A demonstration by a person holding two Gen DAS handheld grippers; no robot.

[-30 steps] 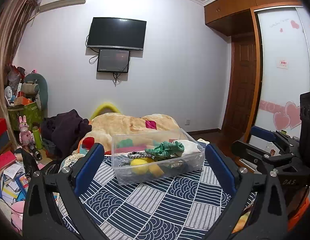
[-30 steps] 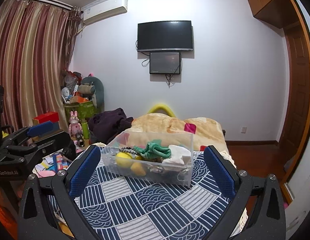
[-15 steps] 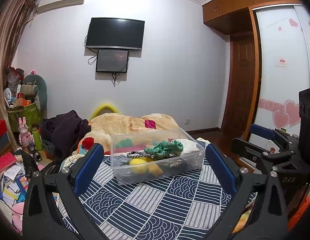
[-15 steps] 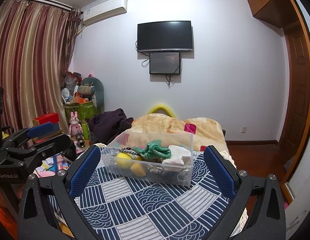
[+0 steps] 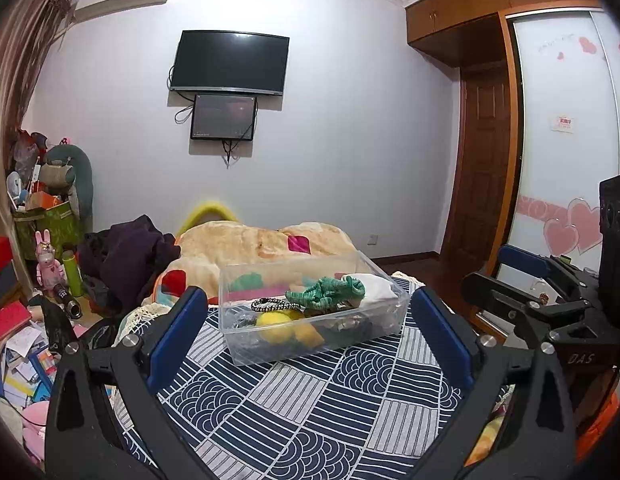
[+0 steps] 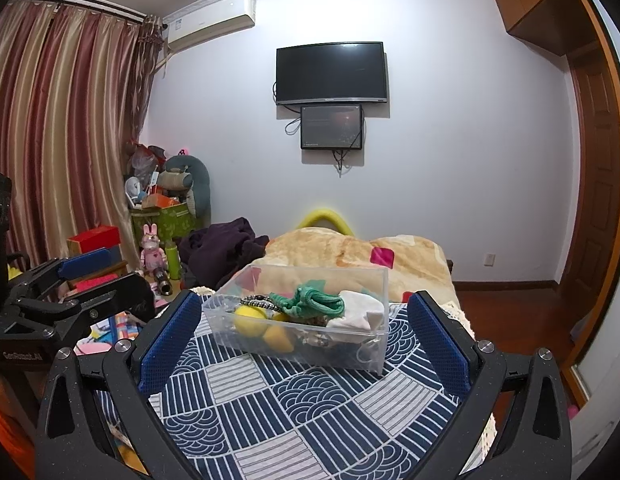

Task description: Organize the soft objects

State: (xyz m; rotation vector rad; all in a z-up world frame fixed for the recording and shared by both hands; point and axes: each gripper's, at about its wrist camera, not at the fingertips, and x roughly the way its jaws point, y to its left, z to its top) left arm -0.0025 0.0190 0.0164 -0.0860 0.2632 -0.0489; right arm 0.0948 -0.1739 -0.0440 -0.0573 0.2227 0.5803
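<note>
Nothing has shifted over the last second: both the left gripper (image 5: 307,322) and right gripper (image 6: 303,322) hang wide and empty near the clear box (image 5: 310,344) of soft things (image 5: 330,292) on the patterned cloth (image 6: 310,400), so sorting looks finished.

clear bin (image 5: 310,344) of soft toys (green one (image 5: 326,292) topmost), patterned cloth (image 5: 310,408)

A bed spread with a navy-and-white patterned patchwork cover (image 5: 322,408) carries a clear rectangular plastic bin (image 5: 245,346) — standing near the middle of the cover — and, just behind the bin, a rumpled tan fleece blanket (image 6: 350,252) with bright patches.
</note>
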